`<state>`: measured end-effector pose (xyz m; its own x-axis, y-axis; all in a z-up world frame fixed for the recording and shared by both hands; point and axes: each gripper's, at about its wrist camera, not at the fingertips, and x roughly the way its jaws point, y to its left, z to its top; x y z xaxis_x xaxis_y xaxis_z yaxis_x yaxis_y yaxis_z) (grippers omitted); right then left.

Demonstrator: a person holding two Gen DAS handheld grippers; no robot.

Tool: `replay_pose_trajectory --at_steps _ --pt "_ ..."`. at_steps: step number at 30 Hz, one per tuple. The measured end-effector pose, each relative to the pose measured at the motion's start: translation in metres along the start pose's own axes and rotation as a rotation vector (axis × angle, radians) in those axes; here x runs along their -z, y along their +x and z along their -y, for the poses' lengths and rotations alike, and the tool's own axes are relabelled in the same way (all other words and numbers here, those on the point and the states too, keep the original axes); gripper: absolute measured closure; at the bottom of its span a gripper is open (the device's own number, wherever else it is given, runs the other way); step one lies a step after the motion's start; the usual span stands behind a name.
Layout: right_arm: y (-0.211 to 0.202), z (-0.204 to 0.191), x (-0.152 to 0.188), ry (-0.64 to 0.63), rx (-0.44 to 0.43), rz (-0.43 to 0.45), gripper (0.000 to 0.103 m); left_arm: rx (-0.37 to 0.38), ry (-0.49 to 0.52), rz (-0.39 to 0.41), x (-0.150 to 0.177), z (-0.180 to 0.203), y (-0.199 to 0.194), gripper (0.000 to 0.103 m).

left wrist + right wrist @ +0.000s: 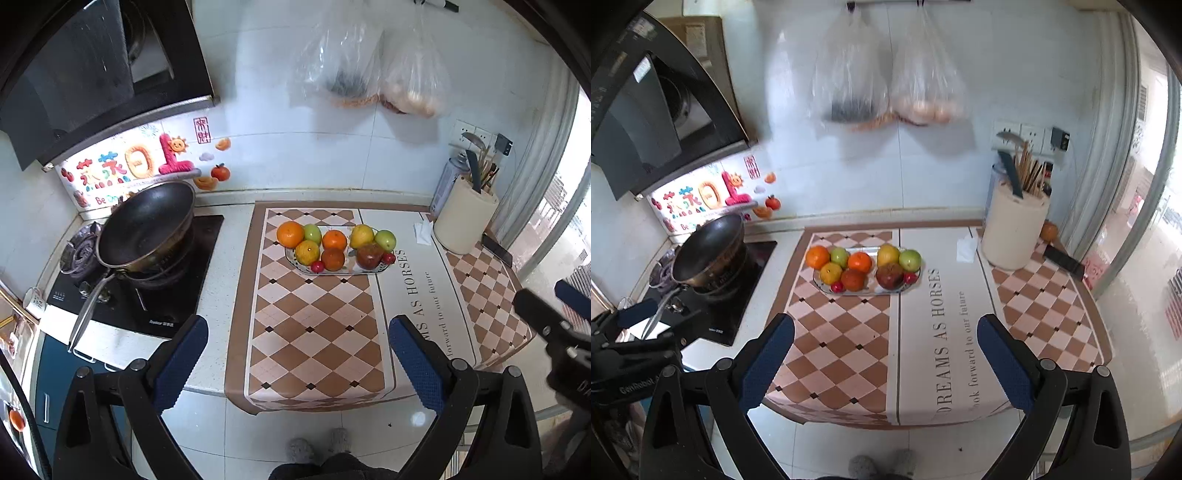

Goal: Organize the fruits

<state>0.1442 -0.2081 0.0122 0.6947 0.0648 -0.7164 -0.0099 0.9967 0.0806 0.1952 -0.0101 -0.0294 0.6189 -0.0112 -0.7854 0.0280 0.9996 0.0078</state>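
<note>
Hand-held gripper (297, 363); fruit-filled tray (369, 271).

Checkered mat (314, 325) on counter (225, 295)

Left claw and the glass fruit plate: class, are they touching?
Apart. In the left wrist view, the left claw hangs open short of the counter, with bare checkered mat between it and the plate.

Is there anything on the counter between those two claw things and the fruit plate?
Nothing visible. Only bare checkered mat lies between the open left gripper, the open right gripper and the fruit plate.
</note>
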Motion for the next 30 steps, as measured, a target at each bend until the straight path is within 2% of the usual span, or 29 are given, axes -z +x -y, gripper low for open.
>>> replay_pose_trajectory --at_steps 5,15,23,30 --pt "-0.025 -0.001 0.000 -0.008 -0.023 0.020 0.002 -0.004 -0.009 0.020 0.004 0.002 -0.017 0.003" --pt "-0.026 0.000 -0.001 -0.014 -0.055 -0.002 0.002 0.009 -0.024 0.029 0.003 0.007 -0.026 0.003" --pt "-0.012 0.010 -0.015 -0.001 -0.038 0.014 0.002 -0.011 -0.042 0.030 -0.008 0.013 -0.018 0.003" --pt "0.018 0.022 -0.034 0.017 0.002 0.022 0.002 -0.055 -0.045 0.041 -0.028 0.017 0.004 0.003"
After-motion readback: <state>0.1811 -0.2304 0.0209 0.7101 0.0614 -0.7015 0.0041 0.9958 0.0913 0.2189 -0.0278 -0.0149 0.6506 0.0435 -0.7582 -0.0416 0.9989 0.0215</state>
